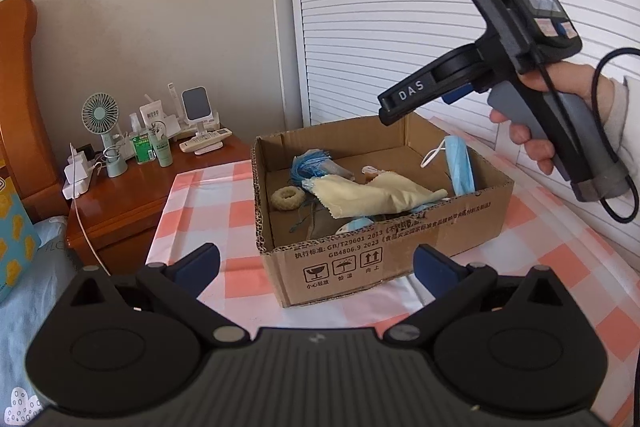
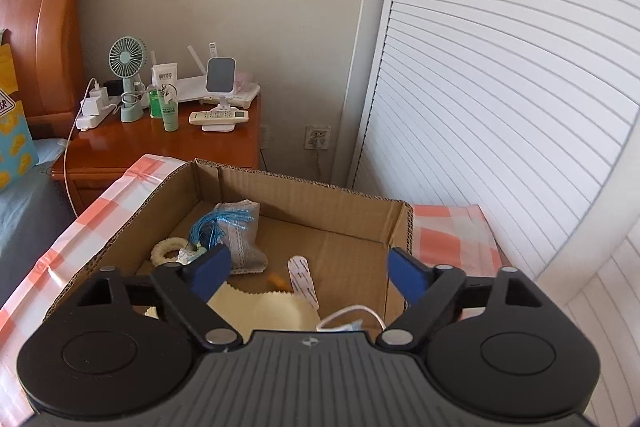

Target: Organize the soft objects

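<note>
An open cardboard box (image 1: 384,259) stands on a pink-and-white checked cloth (image 1: 192,211). Inside it lie a pale yellow cloth (image 1: 372,195), a cream ring (image 1: 285,197) and a blue tassel (image 1: 310,163). A blue face mask (image 1: 460,167) leans on the box's right wall. My left gripper (image 1: 318,267) is open and empty in front of the box's near wall. A hand holds my right gripper (image 1: 394,107) above the box's far right corner. In the right wrist view the right gripper (image 2: 309,273) is open and empty over the box (image 2: 304,183), above the yellow cloth (image 2: 260,311), a grey sachet (image 2: 244,247) and a mask loop (image 2: 352,313).
A wooden nightstand (image 1: 132,195) to the left carries a small fan (image 1: 100,119), bottles, a remote and a phone stand (image 1: 196,107). A wooden headboard (image 1: 20,99) and bedding lie further left. White louvred doors (image 1: 380,7) rise behind the box.
</note>
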`<state>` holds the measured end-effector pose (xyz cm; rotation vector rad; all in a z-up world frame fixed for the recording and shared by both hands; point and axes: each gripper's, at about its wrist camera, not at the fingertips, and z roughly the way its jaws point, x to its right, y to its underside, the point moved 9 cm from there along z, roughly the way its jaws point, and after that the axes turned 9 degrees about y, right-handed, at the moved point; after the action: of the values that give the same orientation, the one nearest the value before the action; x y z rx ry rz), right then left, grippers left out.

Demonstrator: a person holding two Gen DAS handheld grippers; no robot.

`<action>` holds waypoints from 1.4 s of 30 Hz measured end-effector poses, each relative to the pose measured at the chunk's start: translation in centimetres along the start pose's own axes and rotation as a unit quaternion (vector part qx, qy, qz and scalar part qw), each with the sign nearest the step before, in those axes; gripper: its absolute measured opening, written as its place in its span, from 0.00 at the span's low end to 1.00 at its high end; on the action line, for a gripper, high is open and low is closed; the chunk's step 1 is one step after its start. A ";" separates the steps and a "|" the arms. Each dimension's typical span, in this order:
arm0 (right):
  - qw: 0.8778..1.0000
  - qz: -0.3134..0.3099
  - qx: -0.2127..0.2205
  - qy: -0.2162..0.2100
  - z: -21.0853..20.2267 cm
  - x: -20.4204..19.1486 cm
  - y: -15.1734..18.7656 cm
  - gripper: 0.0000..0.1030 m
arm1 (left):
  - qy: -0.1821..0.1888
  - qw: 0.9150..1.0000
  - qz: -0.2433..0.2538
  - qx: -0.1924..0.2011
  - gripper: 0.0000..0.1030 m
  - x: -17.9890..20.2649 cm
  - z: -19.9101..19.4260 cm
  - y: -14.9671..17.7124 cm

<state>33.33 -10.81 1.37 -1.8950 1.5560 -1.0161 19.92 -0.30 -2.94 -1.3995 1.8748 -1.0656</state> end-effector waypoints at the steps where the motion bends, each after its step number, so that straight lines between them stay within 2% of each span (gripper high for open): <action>1: 1.000 0.002 -0.007 0.002 -0.4 0.1 0.3 0.90 | -0.001 1.000 -0.003 -0.002 0.99 -0.1 -0.1 0.0; 6: 0.999 0.014 -0.040 0.033 -3.2 0.7 2.2 1.00 | -0.018 0.999 -0.022 -0.020 0.99 -0.4 -0.6 -0.2; 13: 0.995 0.039 -0.054 0.072 -8.9 1.3 6.4 1.00 | -0.065 0.995 -0.046 -0.067 0.99 -1.2 -1.3 -0.2; 20: 0.993 0.067 -0.071 0.069 -12.2 0.6 10.1 1.00 | -0.067 0.994 -0.054 -0.070 0.99 -0.8 -2.1 -0.6; 27: 0.993 0.074 -0.070 0.067 -13.6 0.2 11.2 1.00 | -0.070 0.992 -0.065 -0.076 0.99 -0.5 -2.2 -0.6; 42: 0.993 0.076 -0.064 0.067 -14.1 0.3 11.0 1.00 | -0.073 0.992 -0.065 -0.079 0.99 -0.3 -2.3 -0.8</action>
<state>15.53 -12.46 1.61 -1.7903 1.8512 -1.0162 18.49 0.49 -1.08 -1.6622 1.8142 -0.8635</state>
